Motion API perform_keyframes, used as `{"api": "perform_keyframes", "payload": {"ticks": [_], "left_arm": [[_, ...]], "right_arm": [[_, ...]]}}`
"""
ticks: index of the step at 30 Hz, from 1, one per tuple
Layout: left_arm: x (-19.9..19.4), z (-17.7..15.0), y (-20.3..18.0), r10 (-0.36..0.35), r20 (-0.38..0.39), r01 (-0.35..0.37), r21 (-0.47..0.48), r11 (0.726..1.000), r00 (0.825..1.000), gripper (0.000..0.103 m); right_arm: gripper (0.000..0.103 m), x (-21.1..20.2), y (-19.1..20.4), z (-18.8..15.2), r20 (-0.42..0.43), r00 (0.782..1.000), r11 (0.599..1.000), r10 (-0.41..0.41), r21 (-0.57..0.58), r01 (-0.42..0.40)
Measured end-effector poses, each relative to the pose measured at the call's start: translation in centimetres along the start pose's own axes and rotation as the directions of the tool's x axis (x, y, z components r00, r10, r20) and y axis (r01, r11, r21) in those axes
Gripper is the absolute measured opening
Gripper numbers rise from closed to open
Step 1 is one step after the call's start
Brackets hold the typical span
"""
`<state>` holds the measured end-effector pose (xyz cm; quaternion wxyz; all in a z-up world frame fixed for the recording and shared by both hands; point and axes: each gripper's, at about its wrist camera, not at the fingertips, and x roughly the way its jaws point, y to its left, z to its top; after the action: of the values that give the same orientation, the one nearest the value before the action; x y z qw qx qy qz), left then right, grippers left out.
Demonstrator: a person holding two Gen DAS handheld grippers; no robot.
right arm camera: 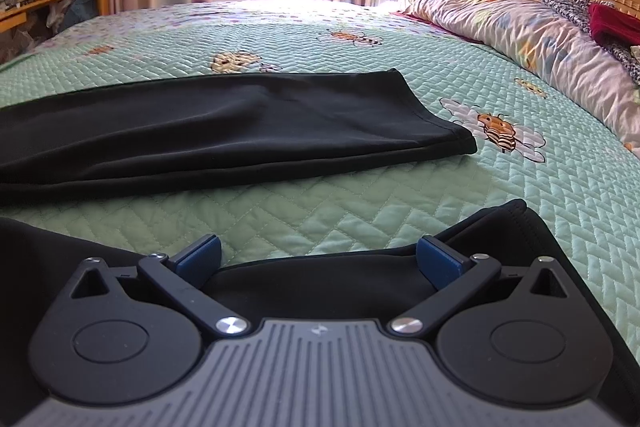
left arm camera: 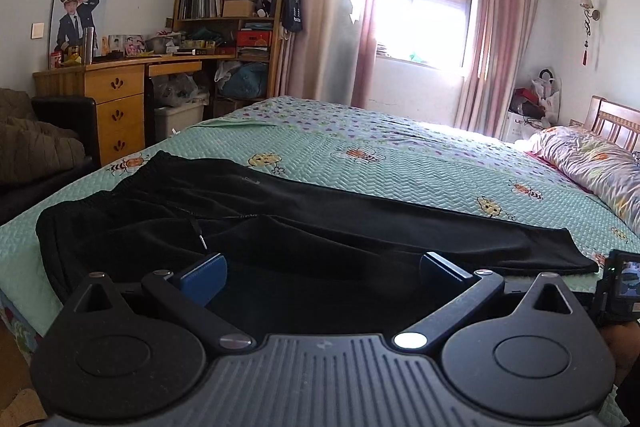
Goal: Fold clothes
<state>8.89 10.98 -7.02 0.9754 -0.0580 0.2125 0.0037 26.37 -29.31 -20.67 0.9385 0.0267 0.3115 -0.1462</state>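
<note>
One pair of black trousers [left arm camera: 240,211] lies spread on the green quilted bedspread [left arm camera: 400,163], waistband toward the desk side and its two legs running toward the pillow end. The far leg [right arm camera: 224,131] lies flat and straight, its hem ending just beside a bee print; the near leg [right arm camera: 320,283] sits right under both tools. Judging by this layout, the fold has not yet begun and the step in hand is taking hold of the near leg to carry it over onto the far one. The left gripper [left arm camera: 324,269] hovers over the near leg close to the crotch, jaws spread wide with nothing between them. The right gripper [right arm camera: 320,257] is low over the near leg's hem end, equally wide, with black cloth beneath it but not pinched. The next move probably calls for both tools to dip, close on the near edge of that leg, and lift together so the fabric travels across without dragging the rest. Counted: one garment, two legs, two grippers, one long pillow [right arm camera: 520,27] by the headboard.
</note>
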Motion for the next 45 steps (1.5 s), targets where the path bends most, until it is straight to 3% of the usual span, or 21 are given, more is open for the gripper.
{"api": "perform_keyframes", "payload": {"ticks": [13,34,38,40,45], "left_arm": [[-0.2,-0.6,0.8,-0.028,-0.032,0.026,-0.070,0.997,0.999,0.102],[-1.9,-2.3,3.6,0.025,-0.059,-0.032,-0.128,0.991,0.998,0.102],[-1.3,-2.8,5.3,0.060,-0.084,-0.072,-0.157,0.985,0.995,0.102],[-1.0,-3.1,6.6,0.106,-0.089,-0.121,-0.173,0.978,0.990,0.102],[-0.3,-4.0,10.0,0.210,-0.112,-0.228,-0.179,0.957,0.971,0.102]], "right_arm": [[0.103,-12.0,2.5,1.7,-0.022,0.980,0.978,0.199,0.062,-0.197],[0.103,-16.2,7.7,1.6,-0.068,0.957,0.959,0.282,-0.002,-0.282],[0.103,-16.7,7.8,0.9,-0.060,0.949,0.950,0.309,-0.017,-0.311],[0.103,-16.9,7.2,-0.1,-0.049,0.937,0.938,0.345,-0.008,-0.346],[0.103,-16.8,4.8,-3.9,-0.014,0.866,0.860,0.500,0.130,-0.494]]}}
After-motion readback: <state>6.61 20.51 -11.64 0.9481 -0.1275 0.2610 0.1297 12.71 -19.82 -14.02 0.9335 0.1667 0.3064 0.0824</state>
